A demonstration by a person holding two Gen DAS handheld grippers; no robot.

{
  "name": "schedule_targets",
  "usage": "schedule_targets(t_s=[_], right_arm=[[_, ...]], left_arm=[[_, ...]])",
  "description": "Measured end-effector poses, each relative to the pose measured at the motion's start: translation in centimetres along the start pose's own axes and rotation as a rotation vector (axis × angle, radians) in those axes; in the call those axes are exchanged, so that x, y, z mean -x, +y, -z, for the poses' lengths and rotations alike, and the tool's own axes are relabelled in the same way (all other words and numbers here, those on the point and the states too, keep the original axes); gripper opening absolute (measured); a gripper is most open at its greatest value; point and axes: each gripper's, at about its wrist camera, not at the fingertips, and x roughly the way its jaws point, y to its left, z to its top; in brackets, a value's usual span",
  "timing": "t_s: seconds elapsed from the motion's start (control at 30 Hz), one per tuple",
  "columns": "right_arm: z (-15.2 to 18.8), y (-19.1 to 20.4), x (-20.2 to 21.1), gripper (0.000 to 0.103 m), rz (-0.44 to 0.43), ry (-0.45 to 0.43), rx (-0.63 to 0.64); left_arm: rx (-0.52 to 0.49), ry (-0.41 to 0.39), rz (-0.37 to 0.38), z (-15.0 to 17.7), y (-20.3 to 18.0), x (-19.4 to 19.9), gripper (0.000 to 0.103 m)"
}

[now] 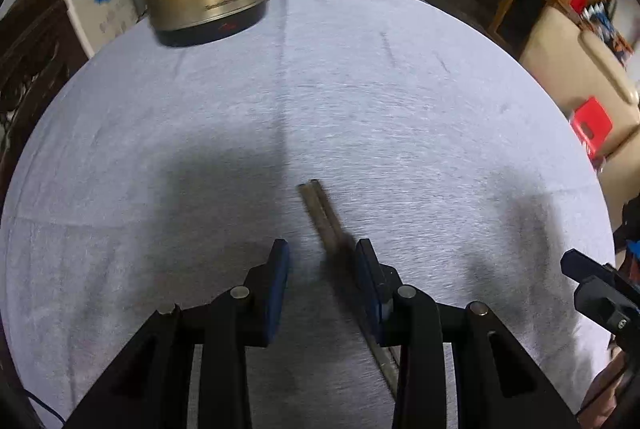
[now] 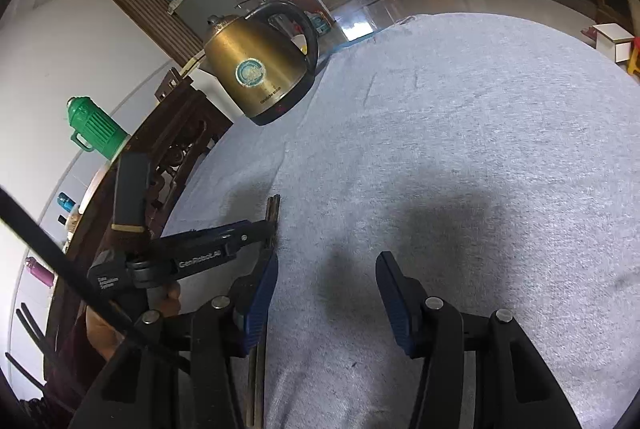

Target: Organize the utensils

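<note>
1. Where the left gripper (image 1: pixel 322 253) hangs with jaws apart, a pair of dull metal chopsticks (image 1: pixel 320 213) lies side by side on the surface (image 1: pixel 400 109), running under its right finger.
2. The right gripper (image 2: pixel 326 269) is spread wide, holding nothing.
3. A grey cloth covers the surface; a brass-coloured kettle (image 2: pixel 260 69) stands at its far edge.

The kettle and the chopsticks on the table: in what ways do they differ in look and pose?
The kettle stands upright at the far left edge of the grey cloth; the chopsticks lie flat near its middle. The kettle is wide, golden, with a black base; the chopsticks are thin and dull grey-brown. The open left tool hovers over the chopsticks, not the kettle. Both rest on the cloth.
</note>
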Motion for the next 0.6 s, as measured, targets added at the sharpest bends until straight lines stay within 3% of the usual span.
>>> schedule_targets(t_s=[0.13,0.4,0.6], right_arm=[[0.2,-0.8,1.0,0.054,0.008,-0.016,-0.005],[0.2,-1.3,1.9,0.054,0.014,-0.023,-0.009],[0.6,0.7,1.1,0.054,-0.008,-0.009,0.021]], left_arm=[[-0.05,-0.005,-0.032,0.1,-1.3,-0.2,0.035],[0.077,-0.022,0.097,1.5,2.7,1.6,0.035],[0.05,-0.004,0.062,2.4,2.5,1.7,0.035]])
